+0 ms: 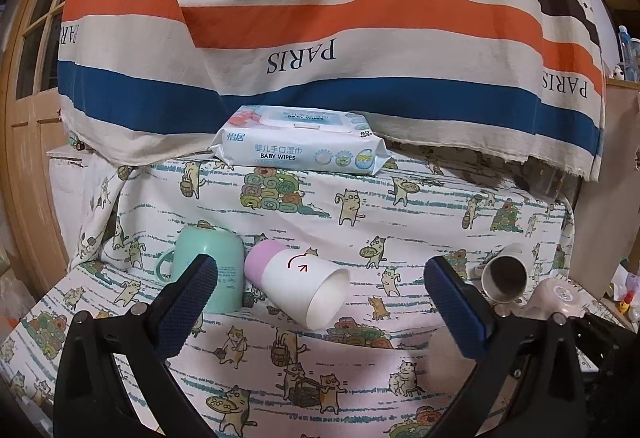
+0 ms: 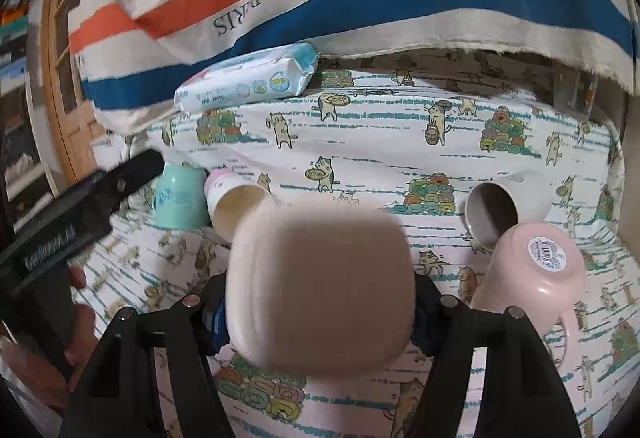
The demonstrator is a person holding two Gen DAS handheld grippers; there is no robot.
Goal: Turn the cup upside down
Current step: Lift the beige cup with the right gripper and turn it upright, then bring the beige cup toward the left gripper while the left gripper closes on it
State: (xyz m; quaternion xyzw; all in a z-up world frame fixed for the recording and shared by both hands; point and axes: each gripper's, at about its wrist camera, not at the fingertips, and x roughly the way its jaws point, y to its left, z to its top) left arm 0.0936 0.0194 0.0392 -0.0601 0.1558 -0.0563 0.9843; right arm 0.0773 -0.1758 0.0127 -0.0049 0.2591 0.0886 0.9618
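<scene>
My left gripper (image 1: 320,278) is open and empty, its fingers either side of a white cup with a pink base (image 1: 298,284) that lies on its side, mouth toward me. A mint-green mug (image 1: 208,266) stands upside down just left of it. My right gripper (image 2: 316,298) is shut on a pale pink cup (image 2: 320,282), blurred and close to the lens, base toward the camera. In the right wrist view the white cup (image 2: 236,208) and green mug (image 2: 180,198) lie at the left.
A grey-white cup (image 2: 496,210) lies on its side at the right, next to an upside-down pink mug (image 2: 532,270). A baby wipes pack (image 1: 300,150) sits at the back under a striped cloth (image 1: 320,38). The cat-print tablecloth (image 1: 360,378) covers the table.
</scene>
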